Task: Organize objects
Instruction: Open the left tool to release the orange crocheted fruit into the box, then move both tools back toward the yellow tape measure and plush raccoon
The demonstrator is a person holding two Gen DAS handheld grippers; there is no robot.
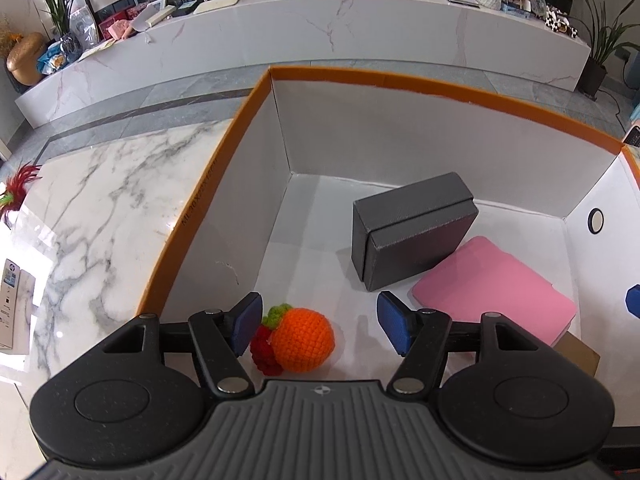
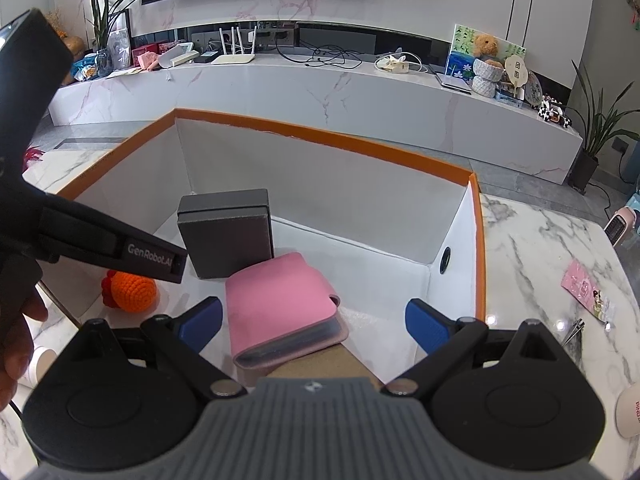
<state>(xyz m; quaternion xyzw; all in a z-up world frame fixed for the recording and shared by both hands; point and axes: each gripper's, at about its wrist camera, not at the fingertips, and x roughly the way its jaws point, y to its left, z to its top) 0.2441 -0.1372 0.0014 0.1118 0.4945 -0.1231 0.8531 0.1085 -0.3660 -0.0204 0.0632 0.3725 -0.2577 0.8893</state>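
Blue pads of the left gripper (image 1: 320, 322) stand spread at the bottom of the left wrist view, pinching nothing. The crochet fruit (image 1: 298, 338) lies on the box floor between them, close beside the left-hand pad and clear of the right-hand one; it looks freshly set down, so this reads as a release. It rests in the lower-left corner of the box (image 1: 256, 152), against the near wall.

Right gripper (image 2: 314, 326), at the bottom of its own view, also stands spread and empty, its pads flanking the pink wallet (image 2: 280, 304) without touching it. The wallet lies flat with its near end resting on a brown cardboard flap, so it tilts slightly.

At centre, the grey case (image 1: 412, 232) stands on edge against the wallet's far end, probably to save floor space.

Outside the box, on the marble table (image 2: 532, 256) at right, a pink packet (image 2: 584, 290) is not yet stowed; sorting appears well along but unfinished.
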